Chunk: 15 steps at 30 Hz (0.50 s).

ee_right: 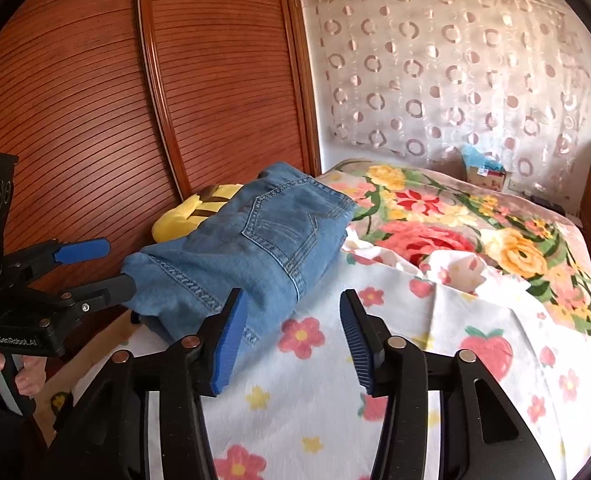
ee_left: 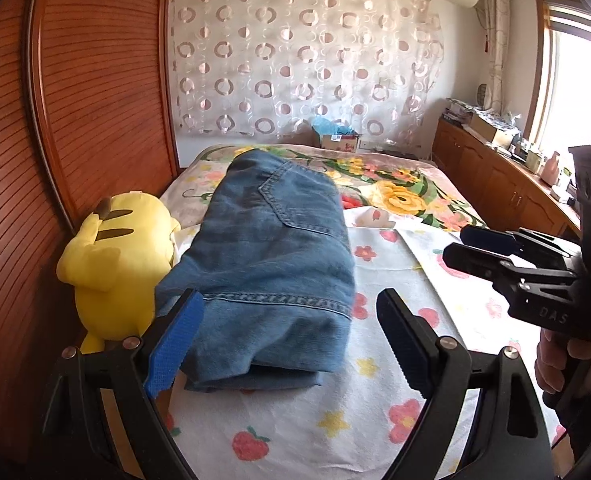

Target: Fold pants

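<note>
In the left wrist view we see the folded blue denim pants (ee_left: 271,264) lying in the middle of the frame on the white bedsheet printed with flowers and strawberries (ee_left: 395,400), a back pocket facing up and a stitched hem nearest us. Our left claw (ee_left: 291,344) fills the lower part of the frame with its blue-padded jaws spread wide, the near end of the pants showing between them, the pads not pressing on it. A yellow plush toy with brown stripes (ee_left: 115,264) sits at centre left, touching the pants and leaning against the reddish slatted wooden wardrobe (ee_left: 75,120). At the right edge our right claw (ee_left: 461,246) hangs over the sheet, jaws apart and empty, with a hand (ee_left: 555,360) gripping its handle below. In the right wrist view the pants (ee_right: 255,248) lie left of centre; our right claw (ee_right: 291,336) stands spread at the bottom, nothing between its pads. The left claw (ee_right: 107,268) sits at left, open beside the pants' end.
</note>
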Tool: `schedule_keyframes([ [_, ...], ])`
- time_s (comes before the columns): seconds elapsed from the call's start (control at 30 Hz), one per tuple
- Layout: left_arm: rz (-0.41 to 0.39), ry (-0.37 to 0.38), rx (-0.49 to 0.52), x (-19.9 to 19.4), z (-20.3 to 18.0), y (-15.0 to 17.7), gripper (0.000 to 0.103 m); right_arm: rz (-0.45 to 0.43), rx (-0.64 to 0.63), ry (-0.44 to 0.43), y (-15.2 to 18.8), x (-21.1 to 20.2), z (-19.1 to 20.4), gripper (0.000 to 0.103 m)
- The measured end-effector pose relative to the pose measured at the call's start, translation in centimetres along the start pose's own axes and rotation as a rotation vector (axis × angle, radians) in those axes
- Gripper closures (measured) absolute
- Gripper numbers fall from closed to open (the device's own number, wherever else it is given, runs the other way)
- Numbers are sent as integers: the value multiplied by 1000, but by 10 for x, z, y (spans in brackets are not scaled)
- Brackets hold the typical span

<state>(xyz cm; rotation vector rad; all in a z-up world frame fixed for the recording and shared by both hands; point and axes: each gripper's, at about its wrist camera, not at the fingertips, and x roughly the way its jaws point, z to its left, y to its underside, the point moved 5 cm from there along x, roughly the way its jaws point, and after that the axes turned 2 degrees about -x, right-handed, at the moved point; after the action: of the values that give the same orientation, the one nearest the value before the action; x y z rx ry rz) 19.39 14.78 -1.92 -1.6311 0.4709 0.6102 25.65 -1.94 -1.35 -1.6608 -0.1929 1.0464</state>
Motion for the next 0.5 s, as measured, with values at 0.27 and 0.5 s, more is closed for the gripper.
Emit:
schedule_keyframes([
  [0.27, -7, 7, 30, -14, -25, 14, 14, -18, 27, 57, 20, -35, 2, 35],
  [0.5, -14, 33, 60, -28, -52, 30, 14, -33, 63, 121, 44, -69, 3, 31],
])
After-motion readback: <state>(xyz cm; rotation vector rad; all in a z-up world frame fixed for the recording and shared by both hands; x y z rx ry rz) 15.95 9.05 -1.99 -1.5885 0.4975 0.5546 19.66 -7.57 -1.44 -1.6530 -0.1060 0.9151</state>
